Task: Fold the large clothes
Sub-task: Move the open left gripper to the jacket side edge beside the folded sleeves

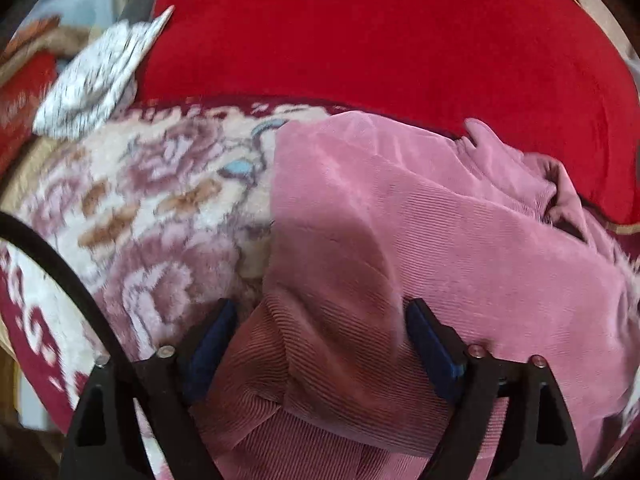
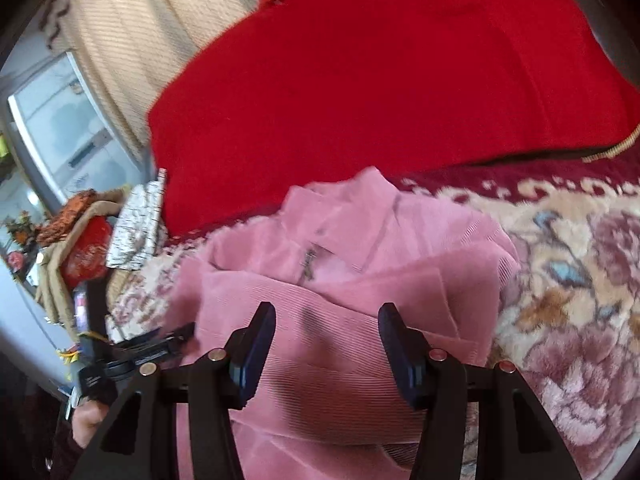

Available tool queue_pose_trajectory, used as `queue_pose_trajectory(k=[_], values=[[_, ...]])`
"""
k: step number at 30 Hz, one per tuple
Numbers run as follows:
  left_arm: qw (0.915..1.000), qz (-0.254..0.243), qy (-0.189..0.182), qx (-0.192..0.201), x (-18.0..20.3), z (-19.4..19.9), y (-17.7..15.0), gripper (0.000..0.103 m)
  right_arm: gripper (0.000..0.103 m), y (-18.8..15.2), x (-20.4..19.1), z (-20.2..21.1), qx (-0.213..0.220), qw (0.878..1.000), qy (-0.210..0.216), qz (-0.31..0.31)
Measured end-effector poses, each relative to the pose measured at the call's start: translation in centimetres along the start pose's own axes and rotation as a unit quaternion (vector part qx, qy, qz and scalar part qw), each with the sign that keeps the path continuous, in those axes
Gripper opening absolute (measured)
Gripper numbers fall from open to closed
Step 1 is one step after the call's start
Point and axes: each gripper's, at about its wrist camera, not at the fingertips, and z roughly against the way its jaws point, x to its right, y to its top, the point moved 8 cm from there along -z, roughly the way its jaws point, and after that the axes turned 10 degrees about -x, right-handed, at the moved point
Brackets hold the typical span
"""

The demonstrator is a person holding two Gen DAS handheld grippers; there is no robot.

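pink corduroy garment point(image 1: 440, 216) lies partly folded on a flowered blanket point(image 1: 160, 208), with a big red cushion point(image 1: 360, 40) behind it and a crumpled white patterned cloth point(image 1: 96, 80) off to the far left. what the next move seems to turn on is the garment's near edge: in the left wrist view a darker folded flap of it runs up between the fingers of the left gripper point(image 1: 320, 320), whose jaws are spread wide with neither pad pressing the cloth, so nothing is pinched there yet. the garment's left border falls close to that gripper's left finger, so the left hand looks the nearer one to that side edge. in the right wrist view the right gripper point(image 2: 328, 324) hovers over the middle of the same garment, jaws about half spread and gripping nothing, with the collar and zip point(image 2: 310, 262) straight ahead, beyond its tips. whether the pads touch the cloth below cannot be told. judging by this, the long axis runs away from both hands toward the cushion, so a fold would likely bring the near part up toward the collar.
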Motion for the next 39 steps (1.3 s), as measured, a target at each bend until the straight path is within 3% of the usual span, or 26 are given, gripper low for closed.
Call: queue_pose_trajectory(k=[3, 8, 12, 20, 25, 28, 33, 36, 39], values=[[0.9998, 0.003, -0.013, 0.013, 0.2, 0.1, -0.5, 0.095, 0.058, -0.3, -1.0, -0.4, -0.009, 1.000, 0.003, 0.016], [0.9985, -0.037, 0.033, 0.023, 1.1, -0.4, -0.8, 0.098, 0.058, -2.1, -0.8, -3.7, -0.079, 0.996, -0.038, 0.027], [0.9988, -0.035, 0.030, 0.017, 0.9, -0.6, -0.6, 0.099, 0.058, -2.3, -1.3, -3.9, -0.076, 0.994, -0.059, 0.051], [0.9983, -0.044, 0.038, 0.007, 0.7, 0.1, -0.3, 0.099, 0.059, -2.3, -1.1, -4.1, -0.075, 0.994, -0.054, 0.051], [0.9900, -0.044, 0.076, 0.110, 0.3, 4.5, 0.9, 0.099, 0.059, -2.2, -1.1, -3.6, -0.071, 0.995, -0.046, 0.045], [0.9872, -0.057, 0.050, 0.140, 1.3, 6.0, 0.9, 0.099, 0.059, -1.6, -1.1, -2.3, -0.046, 0.998, -0.033, 0.037], [0.9849, -0.099, 0.014, 0.142, 3.8, 6.6, -0.1, 0.099, 0.059, -0.8, -2.0, -0.2, -0.008, 0.998, -0.021, 0.052], [0.9828, -0.124, 0.003, 0.137, 5.5, 6.7, -0.7, 0.099, 0.059, -1.2, -2.2, -0.5, -0.020, 0.998, -0.020, 0.056], [0.9848, -0.140, -0.021, 0.101, 6.6, 5.5, -1.6, 0.099, 0.059, -2.1, -2.0, -1.5, -0.042, 0.997, -0.025, 0.062]])
